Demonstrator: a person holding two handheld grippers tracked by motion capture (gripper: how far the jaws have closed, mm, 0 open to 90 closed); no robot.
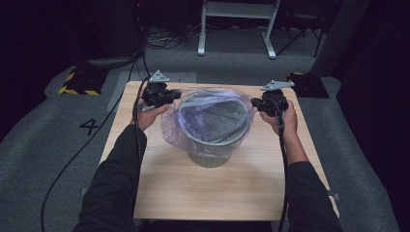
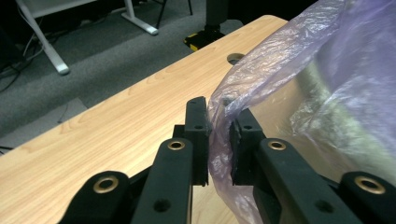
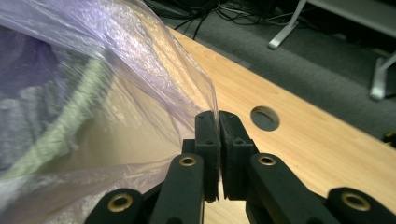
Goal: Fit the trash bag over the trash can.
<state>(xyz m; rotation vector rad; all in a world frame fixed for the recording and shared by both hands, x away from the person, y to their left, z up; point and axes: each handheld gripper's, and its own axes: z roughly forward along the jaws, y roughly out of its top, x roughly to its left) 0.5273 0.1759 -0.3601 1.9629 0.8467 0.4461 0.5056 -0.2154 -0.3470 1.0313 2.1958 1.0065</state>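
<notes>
Plastic bag (image 1: 208,113): one; green bin (image 1: 212,154): one; claws: two, both pinching bag.

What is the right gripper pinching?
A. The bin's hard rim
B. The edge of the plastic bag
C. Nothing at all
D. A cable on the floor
B: in the right gripper view, the right gripper has its jaws nearly together with the thin edge of the bag caught between them, beside the bin on the table.
</notes>
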